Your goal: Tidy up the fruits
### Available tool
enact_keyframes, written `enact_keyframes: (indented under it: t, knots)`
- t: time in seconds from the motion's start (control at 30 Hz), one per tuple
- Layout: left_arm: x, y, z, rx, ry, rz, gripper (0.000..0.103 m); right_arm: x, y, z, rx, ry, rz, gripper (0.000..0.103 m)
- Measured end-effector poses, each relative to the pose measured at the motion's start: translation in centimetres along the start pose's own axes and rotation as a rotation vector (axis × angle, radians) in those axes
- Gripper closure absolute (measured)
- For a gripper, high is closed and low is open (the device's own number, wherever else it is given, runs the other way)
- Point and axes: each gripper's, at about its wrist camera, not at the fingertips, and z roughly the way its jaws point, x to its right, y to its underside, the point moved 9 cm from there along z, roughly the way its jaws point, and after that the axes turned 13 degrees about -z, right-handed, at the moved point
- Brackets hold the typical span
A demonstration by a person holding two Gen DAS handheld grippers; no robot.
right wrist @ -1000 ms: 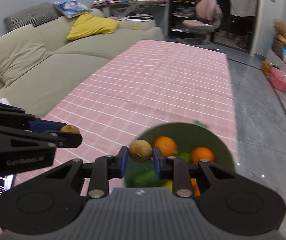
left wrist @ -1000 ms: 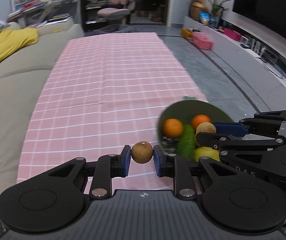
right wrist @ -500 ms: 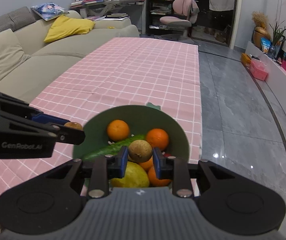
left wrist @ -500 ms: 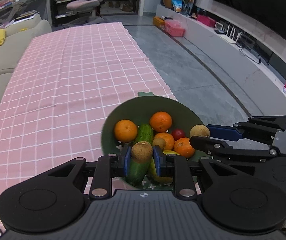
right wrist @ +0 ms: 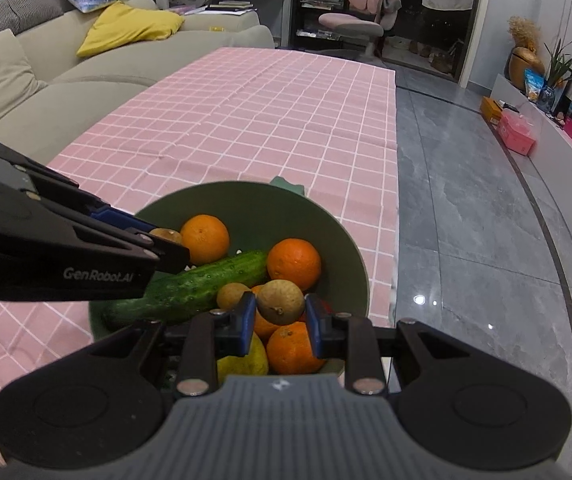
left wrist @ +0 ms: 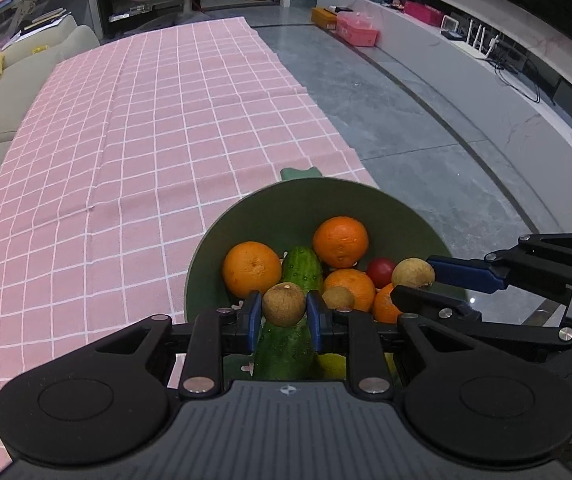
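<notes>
A dark green bowl point(left wrist: 298, 200) point(right wrist: 342, 240) stands at the near right edge of the pink checked tablecloth. It holds several oranges point(left wrist: 251, 269), a cucumber point(left wrist: 302, 266) point(right wrist: 190, 288), a small red fruit point(left wrist: 380, 271), a yellow fruit point(right wrist: 242, 362) and a loose brown longan point(left wrist: 338, 298). My left gripper point(left wrist: 284, 316) is shut on a brown longan point(left wrist: 284, 310) just above the cucumber. My right gripper point(right wrist: 280, 312) holds another brown longan point(right wrist: 280, 302) over the oranges; the longan touches its left pad, with a slight gap at the right pad.
The pink checked tablecloth point(left wrist: 146, 140) stretches far ahead of the bowl. A beige sofa point(right wrist: 66, 72) with a yellow cushion runs along the left. Grey tiled floor point(right wrist: 466, 200) lies right of the table edge. A low TV shelf runs along the right wall.
Both grippers have moved in lower over the bowl with their longans. The right gripper's jaws look a little wider than before.
</notes>
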Motion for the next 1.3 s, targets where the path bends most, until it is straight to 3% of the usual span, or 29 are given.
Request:
enact_keyframes:
  t: [0.4, 0.5, 0.53, 0.6, 0.67, 0.8, 1.0, 1.17, 1.3]
  knots:
    - [-1.0, 0.7, 1.2, -0.033, -0.013, -0.019, 0.076, -0.5, 0.8, 2.0, -0.056, -0.015, -0.01, 0.08]
    - [-1.1, 0.5, 1.0, -0.029, -0.014, -0.035, 0.068, -0.5, 0.8, 1.9, -0.059, -0.017, -0.008, 0.078]
    - [-1.2, 0.5, 0.9, -0.027, -0.012, -0.037, 0.062, -0.5, 0.8, 1.8, -0.061, -0.018, -0.009, 0.076]
    - [-1.2, 0.3, 0.3, -0.01, -0.014, -0.045, 0.056, -0.6, 0.6, 1.5, -0.06, -0.014, -0.014, 0.055]
    - [-1.2, 0.0, -0.7, 0.015, -0.014, -0.054, 0.046, -0.6, 0.3, 0.9, -0.049, -0.002, -0.023, 0.05]
    - [-1.3, -0.7, -3.1, 0.073, 0.008, -0.096, 0.039, -0.2, -0.5, -0.7, -0.019, 0.022, -0.028, 0.036]
    - [-1.8, -1.5, -7.5, 0.171, 0.035, -0.164, 0.038, 0.3, -2.0, -4.7, 0.065, 0.061, -0.025, 0.023]
    - [-1.9, -1.7, -11.3, 0.27, 0.011, -0.142, 0.038, -0.4, -2.8, -8.4, 0.136, 0.084, -0.028, 0.016]
    - [-2.1, -1.2, -13.6, 0.328, -0.023, -0.093, 0.037, -1.7, -2.8, -10.6, 0.163, 0.042, 0.012, 0.014]
